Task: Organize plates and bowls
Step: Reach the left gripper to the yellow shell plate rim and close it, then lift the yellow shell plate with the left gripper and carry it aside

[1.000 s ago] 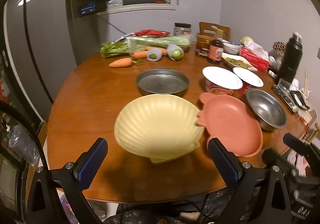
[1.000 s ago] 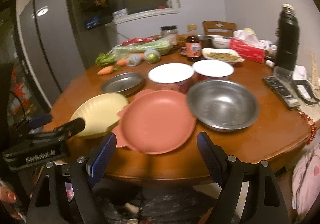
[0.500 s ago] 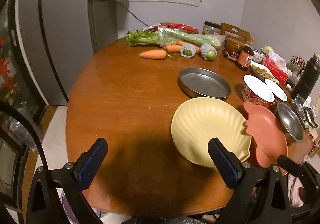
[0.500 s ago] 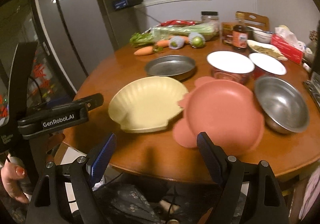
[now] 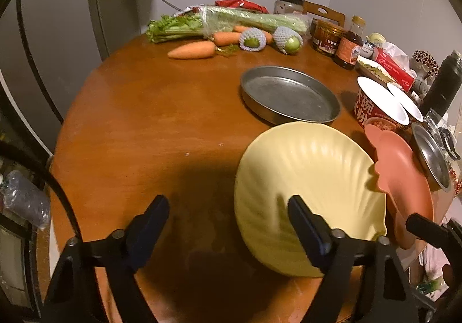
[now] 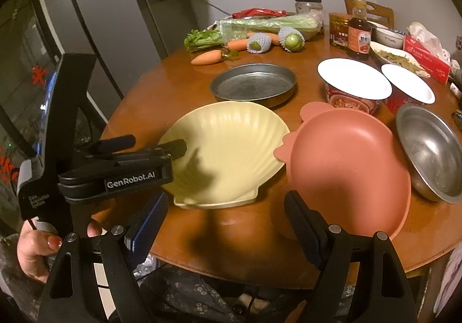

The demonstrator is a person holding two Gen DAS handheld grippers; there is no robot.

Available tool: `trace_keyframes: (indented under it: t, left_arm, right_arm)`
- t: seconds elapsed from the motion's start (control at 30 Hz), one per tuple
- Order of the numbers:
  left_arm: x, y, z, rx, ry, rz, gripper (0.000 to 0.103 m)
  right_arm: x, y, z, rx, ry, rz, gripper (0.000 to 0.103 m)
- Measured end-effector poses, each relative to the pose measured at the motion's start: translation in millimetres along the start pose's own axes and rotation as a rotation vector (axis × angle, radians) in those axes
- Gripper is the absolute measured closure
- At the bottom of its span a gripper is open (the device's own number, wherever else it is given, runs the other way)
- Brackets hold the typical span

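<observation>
A yellow shell-shaped plate (image 5: 311, 178) (image 6: 228, 146) lies on the round wooden table (image 5: 150, 120). A pink plate (image 6: 346, 167) (image 5: 401, 178) lies to its right, its edge touching the yellow one. My left gripper (image 5: 228, 222) is open; its right finger reaches over the yellow plate's left rim, its left finger is over bare table. It shows in the right wrist view (image 6: 156, 144). My right gripper (image 6: 225, 222) is open and empty at the table's front edge, in front of both plates.
A metal pan (image 6: 254, 87) sits behind the yellow plate. A steel bowl (image 6: 430, 149) lies right of the pink plate. Two lidded instant-noodle cups (image 6: 353, 89) stand behind it. Carrots, celery, jars, a tissue box and a black flask (image 5: 441, 83) crowd the far side.
My left gripper has moved forward and lower, so its right finger now overlaps the yellow plate's rim. The right gripper has moved closer to the table. No plate has moved.
</observation>
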State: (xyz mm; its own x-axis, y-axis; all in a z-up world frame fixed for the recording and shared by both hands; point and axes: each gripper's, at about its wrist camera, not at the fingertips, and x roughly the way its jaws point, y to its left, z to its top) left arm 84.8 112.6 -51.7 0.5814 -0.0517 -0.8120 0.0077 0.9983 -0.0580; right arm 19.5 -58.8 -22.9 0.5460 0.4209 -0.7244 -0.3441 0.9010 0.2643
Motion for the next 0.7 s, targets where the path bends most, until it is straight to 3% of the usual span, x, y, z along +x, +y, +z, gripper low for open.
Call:
trace_keyframes:
  t: [0.2,0.27,0.47,0.7]
  left_arm:
    - [4,-5,1,0.018,0.008,-0.014,0.040]
    - [6,-5,2,0.018,0.017,-0.016,0.056]
    - [10,-6,2,0.021,0.028,-0.056,0.074]
    - [7,-2,2,0.026,0.018,-0.061,0.076]
  right_arm:
    - [4,-7,6,0.022,-0.003,-0.015,0.019]
    - [5,-8,7,0.021,-0.002,-0.014,0.019]
    - [10,-5,9,0.016,0.008,-0.006,0.019]
    - [13,-3,12,0.012,0.012,0.002,0.019]
